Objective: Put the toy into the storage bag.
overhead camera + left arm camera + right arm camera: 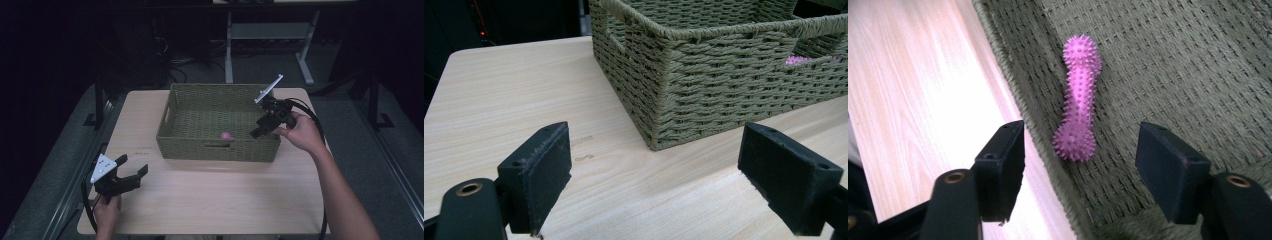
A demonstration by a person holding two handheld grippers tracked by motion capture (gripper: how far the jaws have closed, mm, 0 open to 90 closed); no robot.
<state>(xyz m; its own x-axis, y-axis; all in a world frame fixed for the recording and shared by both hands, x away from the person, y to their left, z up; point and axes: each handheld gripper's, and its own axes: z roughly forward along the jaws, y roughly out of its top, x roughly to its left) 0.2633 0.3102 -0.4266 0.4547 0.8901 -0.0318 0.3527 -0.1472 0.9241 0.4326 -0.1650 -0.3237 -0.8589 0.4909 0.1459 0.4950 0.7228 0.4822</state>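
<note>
We judge the spiky pink toy (1077,98), lying free below the open right gripper (1080,170), light, soft, grippy, best taken at its narrow waist.

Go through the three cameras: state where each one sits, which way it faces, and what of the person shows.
High view: above the person's side, facing forward and down on the table; both forearms, left gripper, right gripper.
Left gripper view: along open jaws at the basket corner.
Right gripper view: down into the basket at the pink spiky toy.
Shared: basket and toy.
</note>
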